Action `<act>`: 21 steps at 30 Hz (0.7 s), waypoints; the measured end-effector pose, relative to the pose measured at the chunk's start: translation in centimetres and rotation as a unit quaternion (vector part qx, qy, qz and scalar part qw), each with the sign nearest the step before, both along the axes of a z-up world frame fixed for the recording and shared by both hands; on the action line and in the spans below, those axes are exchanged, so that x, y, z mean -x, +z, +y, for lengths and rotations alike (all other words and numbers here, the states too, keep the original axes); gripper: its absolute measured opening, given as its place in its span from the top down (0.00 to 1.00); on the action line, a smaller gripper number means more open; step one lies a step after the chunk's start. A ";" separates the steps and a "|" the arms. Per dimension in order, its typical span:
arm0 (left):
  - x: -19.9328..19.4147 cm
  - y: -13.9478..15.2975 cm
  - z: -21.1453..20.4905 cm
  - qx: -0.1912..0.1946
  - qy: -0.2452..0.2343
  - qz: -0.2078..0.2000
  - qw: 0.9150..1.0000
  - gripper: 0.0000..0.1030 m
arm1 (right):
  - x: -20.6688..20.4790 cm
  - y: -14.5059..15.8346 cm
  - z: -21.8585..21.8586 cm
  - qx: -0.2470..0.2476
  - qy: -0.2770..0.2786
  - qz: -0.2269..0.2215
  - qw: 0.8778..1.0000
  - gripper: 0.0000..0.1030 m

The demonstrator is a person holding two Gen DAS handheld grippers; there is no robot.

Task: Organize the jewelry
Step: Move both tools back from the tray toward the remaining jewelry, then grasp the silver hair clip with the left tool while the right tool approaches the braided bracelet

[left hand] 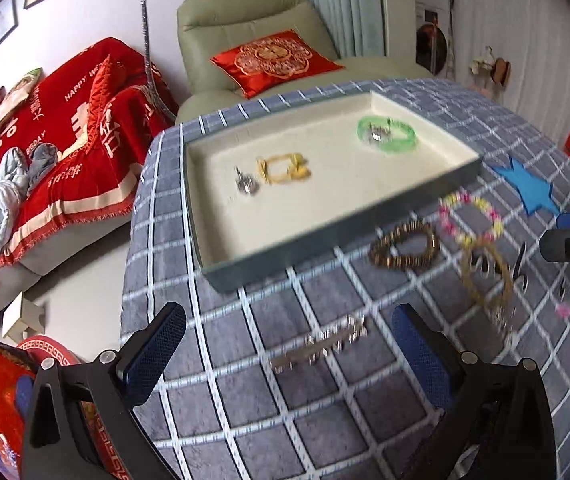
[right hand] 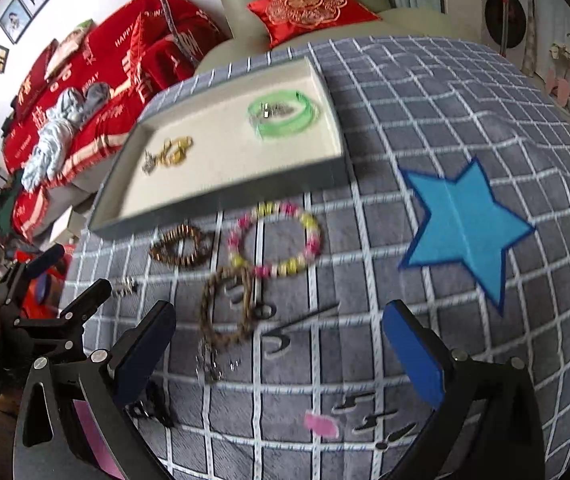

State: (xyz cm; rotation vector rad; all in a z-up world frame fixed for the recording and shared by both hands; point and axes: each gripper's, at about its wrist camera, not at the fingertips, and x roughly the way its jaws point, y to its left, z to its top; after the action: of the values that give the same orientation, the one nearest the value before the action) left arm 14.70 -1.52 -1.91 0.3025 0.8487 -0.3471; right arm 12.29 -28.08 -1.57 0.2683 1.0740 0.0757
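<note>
A grey cloth (left hand: 285,400) with a white grid covered the table, and a blue star (right hand: 461,228) lay flat on it. Behind the table stood a pale green armchair (left hand: 245,20) with a red embroidered cushion (left hand: 275,60), and to the left a sofa under a red blanket (left hand: 65,140) on which the words "HAPPY" and "BIGDAY" could be read among large Chinese characters. Framed pictures (right hand: 25,0) hung on the white wall.

A shallow tray (left hand: 457,176) with a cream lining sat on the cloth. Inside it lay a green bangle (left hand: 387,134), a gold piece (left hand: 283,168) and, just beside that, a small silver piece (left hand: 247,184).

On the cloth in front of the tray lay a brown bead bracelet (right hand: 181,246), a pink and yellow bead bracelet (right hand: 275,240) and a gold chain (right hand: 225,308) that overlapped the pink and yellow one.

The left tongs (left hand: 285,344) hung with their fingers wide apart, a blurred silver piece (left hand: 321,346) on the cloth between them. The right tongs (right hand: 277,344) were also spread wide, empty, with the lower end of the gold chain near their left finger.
</note>
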 end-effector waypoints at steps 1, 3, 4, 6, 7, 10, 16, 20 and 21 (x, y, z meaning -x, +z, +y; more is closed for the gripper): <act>0.1 -0.3 0.1 -0.002 0.000 0.003 1.000 0.00 | 0.2 -0.3 0.2 0.004 0.002 0.003 1.000 0.00; 0.1 -0.7 0.3 -0.003 0.004 0.009 1.000 0.00 | 0.3 -0.8 0.5 0.004 0.003 0.010 1.000 0.00; 0.1 -0.8 0.4 -0.002 0.006 0.011 1.000 0.00 | 0.4 -0.9 0.7 0.003 0.003 0.013 1.000 0.00; 0.1 -1.0 0.6 0.002 0.009 0.016 1.000 0.00 | 0.5 -1.3 0.9 0.003 0.002 0.019 1.000 0.00; 0.0 -1.1 0.6 0.001 0.008 0.016 1.000 0.00 | 0.5 -1.4 0.9 0.004 0.001 0.021 1.000 0.00; 0.2 -1.2 0.5 -0.001 -0.007 0.015 1.000 0.00 | 0.6 -1.5 0.9 0.006 -0.001 0.022 1.000 0.00; 0.2 -1.6 0.2 -0.004 -0.049 0.021 0.999 0.03 | 0.4 -1.6 1.1 0.019 -0.005 0.025 1.000 0.00; -0.3 -2.0 -0.1 -0.004 -0.061 0.031 0.998 0.11 | 0.0 -1.9 1.3 0.030 -0.009 0.027 0.999 0.06; -0.4 -2.1 -0.1 -0.003 -0.062 0.036 0.997 0.13 | -0.1 -2.0 1.3 0.032 -0.010 0.029 0.999 0.10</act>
State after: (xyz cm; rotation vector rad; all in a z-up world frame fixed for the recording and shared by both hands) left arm 15.14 -1.64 -4.02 0.3519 0.9045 -0.4741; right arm 12.36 -26.76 -3.54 0.2253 1.1286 0.0163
